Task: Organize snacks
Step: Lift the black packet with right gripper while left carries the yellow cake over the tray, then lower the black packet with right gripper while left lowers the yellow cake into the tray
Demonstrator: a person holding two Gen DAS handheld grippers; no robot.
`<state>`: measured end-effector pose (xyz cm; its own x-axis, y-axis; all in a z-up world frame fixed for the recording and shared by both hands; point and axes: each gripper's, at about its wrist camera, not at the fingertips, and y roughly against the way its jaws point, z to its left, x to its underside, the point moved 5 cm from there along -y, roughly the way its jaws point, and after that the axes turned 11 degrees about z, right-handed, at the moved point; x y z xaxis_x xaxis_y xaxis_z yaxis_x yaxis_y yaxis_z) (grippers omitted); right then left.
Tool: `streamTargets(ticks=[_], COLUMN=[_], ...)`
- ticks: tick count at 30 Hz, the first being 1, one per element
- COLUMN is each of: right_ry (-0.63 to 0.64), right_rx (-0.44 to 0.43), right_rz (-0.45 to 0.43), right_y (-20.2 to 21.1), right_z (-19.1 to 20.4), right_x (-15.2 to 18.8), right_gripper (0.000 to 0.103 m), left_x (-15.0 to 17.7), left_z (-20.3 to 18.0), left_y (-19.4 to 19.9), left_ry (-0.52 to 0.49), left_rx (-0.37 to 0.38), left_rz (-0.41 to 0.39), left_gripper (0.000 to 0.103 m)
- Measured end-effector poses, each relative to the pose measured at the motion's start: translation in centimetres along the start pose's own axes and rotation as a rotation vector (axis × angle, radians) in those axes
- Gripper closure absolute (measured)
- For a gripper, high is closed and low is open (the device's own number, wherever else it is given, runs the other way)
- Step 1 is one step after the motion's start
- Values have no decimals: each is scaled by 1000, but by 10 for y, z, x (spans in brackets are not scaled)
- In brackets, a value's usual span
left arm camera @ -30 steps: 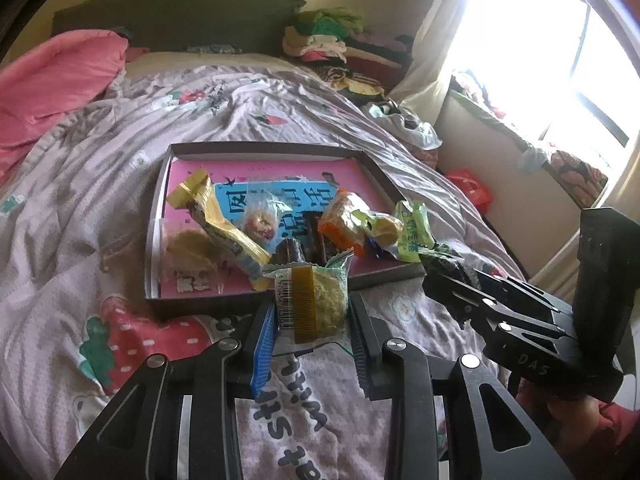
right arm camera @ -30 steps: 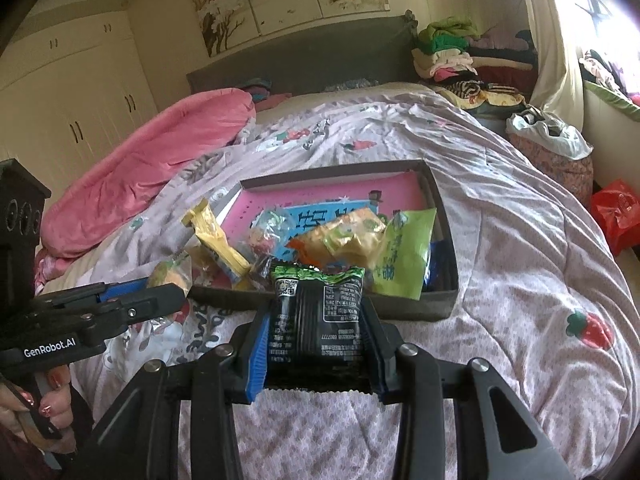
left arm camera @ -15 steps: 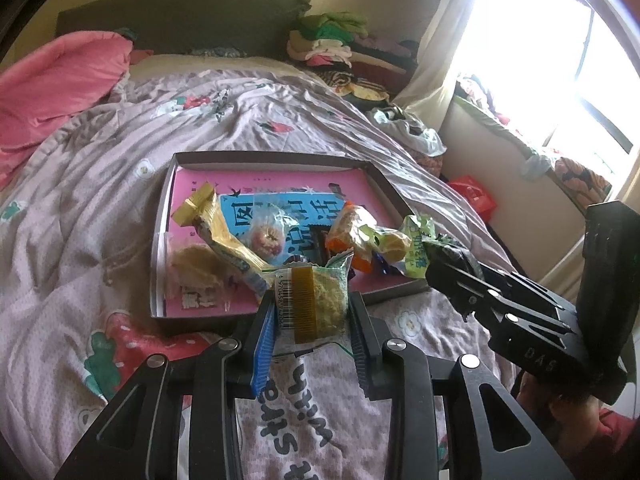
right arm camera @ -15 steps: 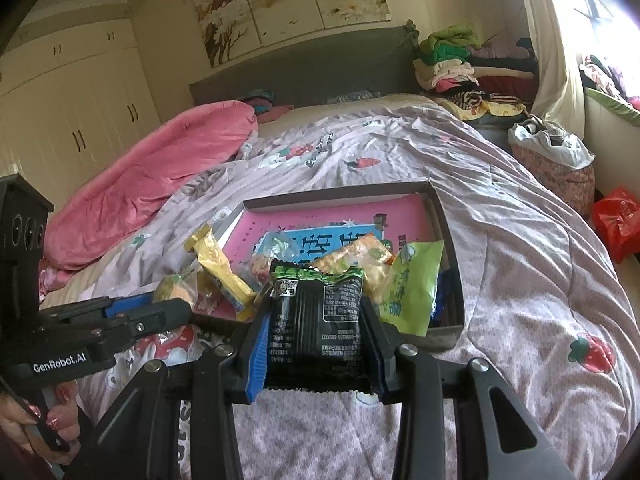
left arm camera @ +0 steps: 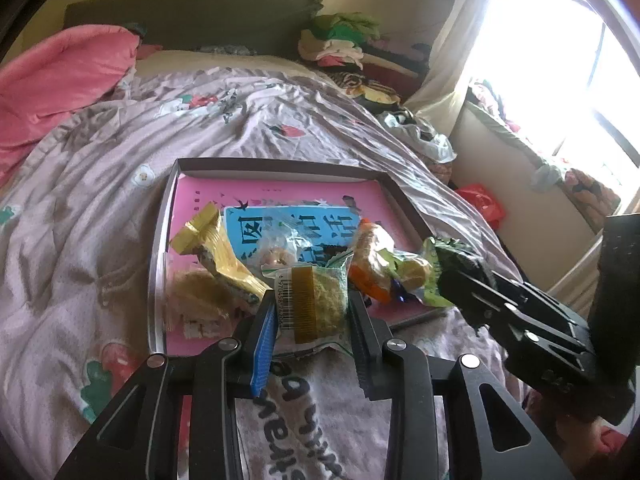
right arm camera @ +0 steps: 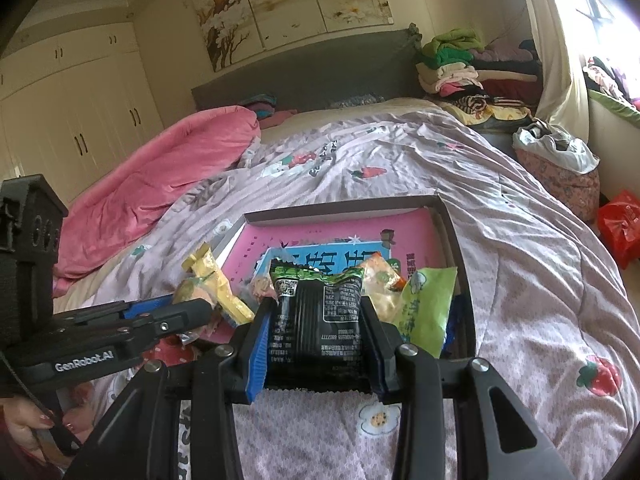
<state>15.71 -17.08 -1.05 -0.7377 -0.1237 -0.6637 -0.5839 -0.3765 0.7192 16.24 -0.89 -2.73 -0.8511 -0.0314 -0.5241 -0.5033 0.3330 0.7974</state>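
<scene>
A shallow dark-rimmed box [left arm camera: 280,166] with a pink and blue bottom lies on the bed and holds several snack packets. My left gripper [left arm camera: 314,312] is shut on a clear packet of yellow noodle snack [left arm camera: 316,304], held over the box's near edge. My right gripper [right arm camera: 318,320] is shut on a black and green snack packet [right arm camera: 318,320], held above the box's near edge [right arm camera: 466,336]. In the box lie a yellow wrapper [left arm camera: 218,248], an orange packet [left arm camera: 370,264] and a light green packet [right arm camera: 428,304]. The right gripper also shows in the left wrist view [left arm camera: 464,276].
The box sits on a lilac quilt [right arm camera: 540,280] with strawberry prints. A pink duvet [right arm camera: 168,168] lies at the left. Folded clothes [right arm camera: 452,64] are piled by the headboard. A red bag [right arm camera: 620,232] and a white bag [right arm camera: 556,148] lie right of the bed.
Both grippers have risen and moved forward with their packets, from in front of the box to over its near edge.
</scene>
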Motion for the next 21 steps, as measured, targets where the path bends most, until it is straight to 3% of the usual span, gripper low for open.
streamTargets(ticks=[21], right_ry=[24], right_rx=[-15], right_rz=[36], right_y=[-26], right_z=[15], right_x=[-21], right_gripper=[63], left_x=[-6], left_z=[21], left_y=[-28], left_ry=[42], left_rx=[-9], left_rz=[49], left_gripper=[68])
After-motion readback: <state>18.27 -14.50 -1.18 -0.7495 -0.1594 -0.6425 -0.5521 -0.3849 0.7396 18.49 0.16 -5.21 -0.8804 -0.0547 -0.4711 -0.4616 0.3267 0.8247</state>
